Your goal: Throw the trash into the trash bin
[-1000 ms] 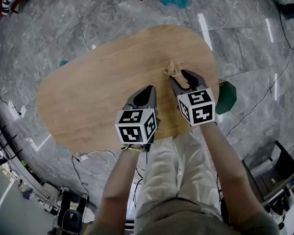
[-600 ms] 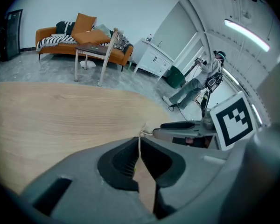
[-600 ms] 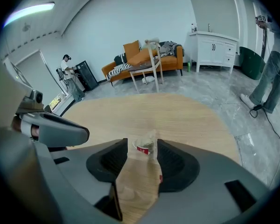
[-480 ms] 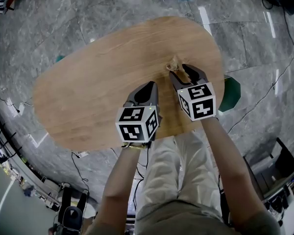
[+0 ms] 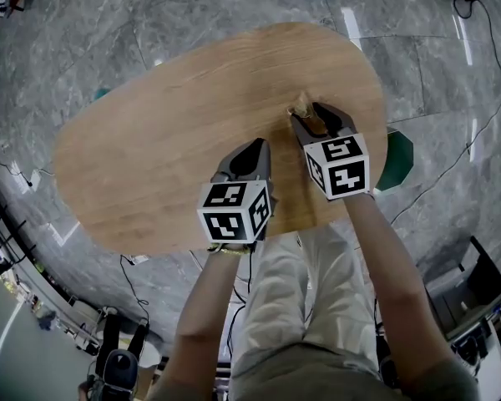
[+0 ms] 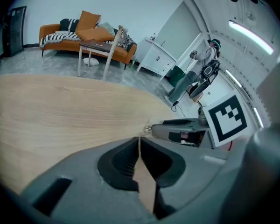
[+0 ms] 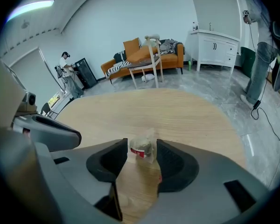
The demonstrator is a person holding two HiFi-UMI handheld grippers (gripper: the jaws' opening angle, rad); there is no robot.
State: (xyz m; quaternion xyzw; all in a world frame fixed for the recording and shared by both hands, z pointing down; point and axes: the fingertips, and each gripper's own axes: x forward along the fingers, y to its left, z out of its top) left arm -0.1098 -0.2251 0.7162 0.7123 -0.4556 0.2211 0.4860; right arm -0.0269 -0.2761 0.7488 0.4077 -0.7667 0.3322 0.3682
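My right gripper [image 7: 142,144] has its jaws apart, straddling the trash [image 7: 141,150], a small clear-wrapped packet lying on the wooden table [image 5: 150,132]; it is not clamped. My left gripper [image 6: 139,143] is closed and empty, above the table.

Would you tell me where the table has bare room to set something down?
The table is bare wood across its left half and along the far rim. The crowded part is right of centre: the wrapper sits between the open right tongs, with the left tongs beside them.
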